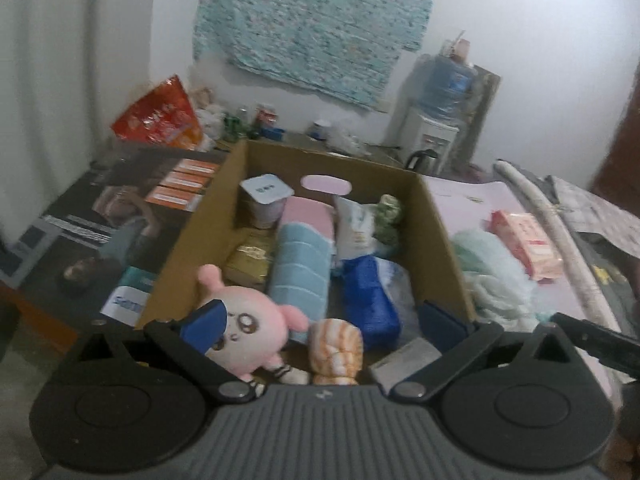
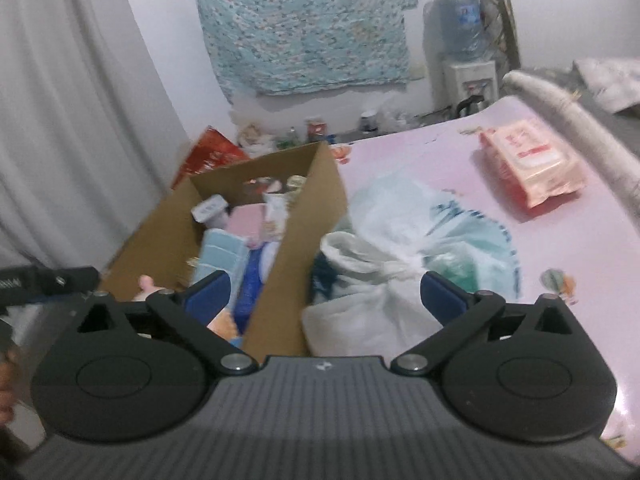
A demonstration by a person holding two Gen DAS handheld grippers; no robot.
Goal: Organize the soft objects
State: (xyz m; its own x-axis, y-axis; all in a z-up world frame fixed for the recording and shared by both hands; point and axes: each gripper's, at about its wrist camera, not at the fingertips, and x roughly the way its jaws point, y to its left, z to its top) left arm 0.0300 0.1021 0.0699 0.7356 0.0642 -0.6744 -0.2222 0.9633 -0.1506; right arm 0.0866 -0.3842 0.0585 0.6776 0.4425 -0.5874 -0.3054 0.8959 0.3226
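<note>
While both grippers stand wide apart and empty, left gripper (image 1: 324, 320) hovers over the box (image 1: 188, 240): pink round plush (image 1: 250, 324) at its near-left corner, striped shrimp plush (image 1: 336, 346) beside. Right gripper (image 2: 324, 296) straddles the box's right wall; crumpled white bag (image 2: 384, 264) just outside.

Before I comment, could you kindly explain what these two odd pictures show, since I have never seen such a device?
A person holds a two-finger claw in each hand, with a wide-angle camera on each looking along its fingers. One picture comes from the left claw, the other from the right claw. Both stand open and hold nothing. The left one looks into a cardboard box holding a pink plush toy, a rolled blue towel and a blue packet. The right one faces a white plastic bag on the pink sheet, beside a pink tissue pack.
</note>
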